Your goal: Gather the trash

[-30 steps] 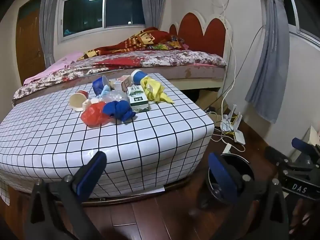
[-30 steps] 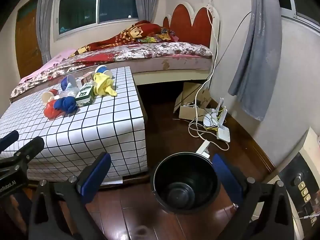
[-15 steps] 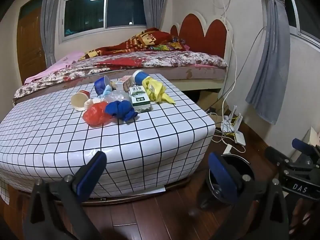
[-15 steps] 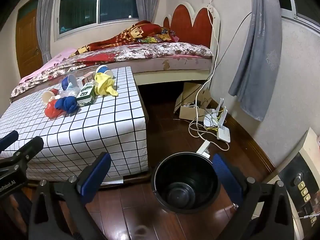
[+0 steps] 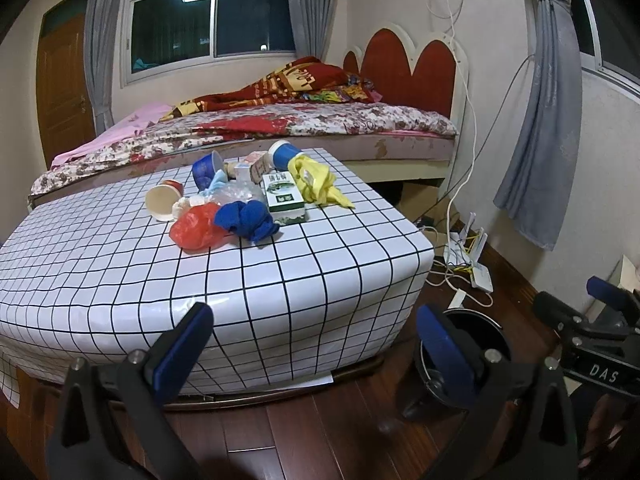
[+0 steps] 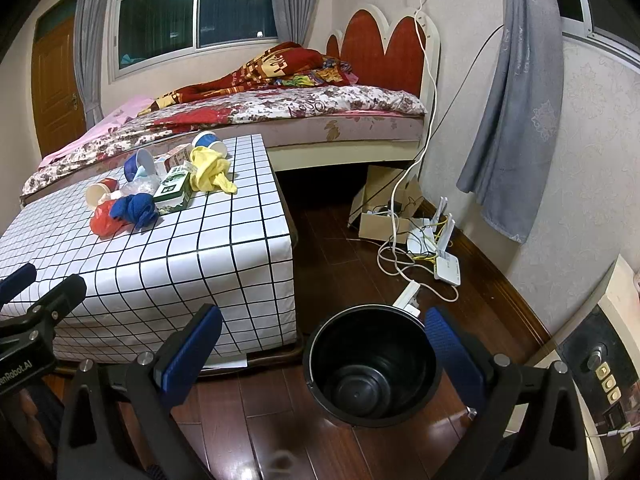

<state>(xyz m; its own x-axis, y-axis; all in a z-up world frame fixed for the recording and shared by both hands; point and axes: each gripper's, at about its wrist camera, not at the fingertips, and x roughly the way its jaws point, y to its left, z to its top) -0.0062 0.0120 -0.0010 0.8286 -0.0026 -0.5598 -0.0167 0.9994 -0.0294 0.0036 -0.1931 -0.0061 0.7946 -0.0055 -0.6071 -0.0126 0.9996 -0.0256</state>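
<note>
Approach step: both tongs, left and right, wide, empty; trash ahead, bin below right tongs. Next: reach trash.

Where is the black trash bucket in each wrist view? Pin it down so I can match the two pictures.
Left wrist view: the black trash bucket is low on the right, on the floor, mostly hidden behind the right finger of the hand-held gripper.
Right wrist view: the bucket sits bottom centre, fully visible, its inside showing no trash.
Shared landmark: the checkered table, whose near right corner stands just left of the bucket.
</note>
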